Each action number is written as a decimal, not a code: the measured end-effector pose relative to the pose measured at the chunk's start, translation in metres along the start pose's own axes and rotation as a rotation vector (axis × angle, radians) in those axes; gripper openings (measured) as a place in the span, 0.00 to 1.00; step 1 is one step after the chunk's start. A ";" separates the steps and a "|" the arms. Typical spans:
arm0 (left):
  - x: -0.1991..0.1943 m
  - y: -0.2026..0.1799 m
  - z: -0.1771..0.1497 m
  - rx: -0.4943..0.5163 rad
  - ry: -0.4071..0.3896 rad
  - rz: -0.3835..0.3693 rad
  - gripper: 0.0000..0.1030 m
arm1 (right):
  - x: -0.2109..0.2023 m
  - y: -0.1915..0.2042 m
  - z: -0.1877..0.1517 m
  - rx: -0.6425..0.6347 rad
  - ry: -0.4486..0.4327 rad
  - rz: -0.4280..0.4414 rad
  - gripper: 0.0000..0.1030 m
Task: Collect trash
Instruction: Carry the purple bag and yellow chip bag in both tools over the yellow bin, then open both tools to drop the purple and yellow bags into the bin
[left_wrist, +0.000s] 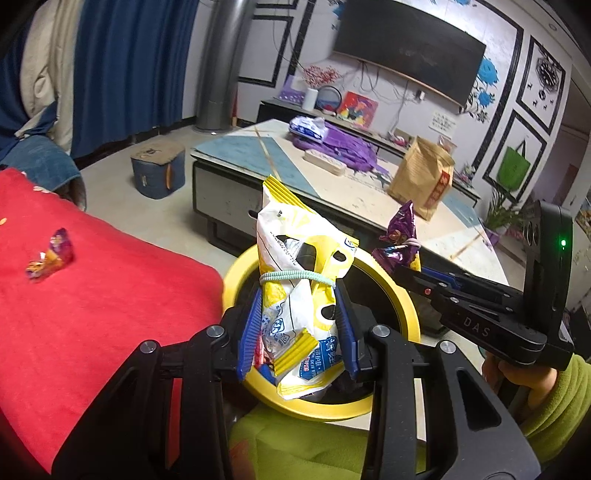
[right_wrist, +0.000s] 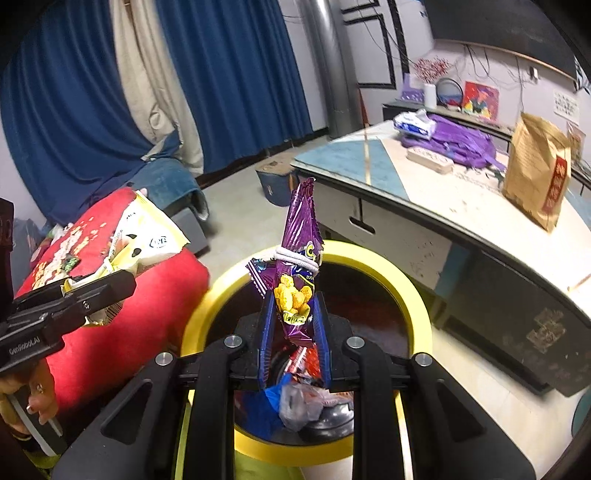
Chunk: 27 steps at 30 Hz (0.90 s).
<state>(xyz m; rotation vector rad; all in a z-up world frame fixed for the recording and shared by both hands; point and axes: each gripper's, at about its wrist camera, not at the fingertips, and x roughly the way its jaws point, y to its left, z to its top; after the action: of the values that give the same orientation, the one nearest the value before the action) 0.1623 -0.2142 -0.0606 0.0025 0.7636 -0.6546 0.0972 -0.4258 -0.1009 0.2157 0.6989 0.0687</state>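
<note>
My left tongs (left_wrist: 295, 332) sit closest to the lens, their blue pads clamped on a yellow-and-white wipes packet (left_wrist: 295, 280) that is cinched round its middle with a pale green hair tie (left_wrist: 295, 275). The packet stands upright between the pads, directly over the yellow-rimmed trash bin (left_wrist: 402, 291).

My right tongs (right_wrist: 293, 332) are closed on a purple snack bag (right_wrist: 299, 258), bound with a white elastic (right_wrist: 295, 258) and pointing upward. It too hangs above the bin's (right_wrist: 406, 291) open mouth, where crumpled red, blue and clear wrappers (right_wrist: 299, 391) lie at the bottom.

In the left view, a small purple-and-orange candy wrapper (left_wrist: 50, 256) lies on the red blanket (left_wrist: 110, 295) just left of the bin, well apart from either tongs.

Beyond the bin stands the counter (left_wrist: 258, 155), carrying a brown paper bag (left_wrist: 421, 177), a purple backpack (left_wrist: 340, 144) and a pack of tissues (left_wrist: 308, 127). Blue curtains (right_wrist: 229, 74) hang behind.
</note>
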 end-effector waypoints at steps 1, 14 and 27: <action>0.003 -0.001 -0.001 0.002 0.007 -0.003 0.29 | 0.001 -0.003 -0.001 0.009 0.008 -0.004 0.21; 0.023 -0.007 -0.004 0.015 0.061 -0.032 0.30 | 0.005 -0.029 -0.006 0.104 0.040 -0.021 0.28; 0.009 0.005 0.000 -0.028 0.009 -0.043 0.87 | -0.016 -0.034 0.001 0.128 -0.070 -0.111 0.56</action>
<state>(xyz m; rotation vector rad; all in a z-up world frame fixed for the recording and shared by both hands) 0.1699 -0.2155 -0.0675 -0.0363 0.7830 -0.6856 0.0855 -0.4612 -0.0975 0.2997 0.6444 -0.0898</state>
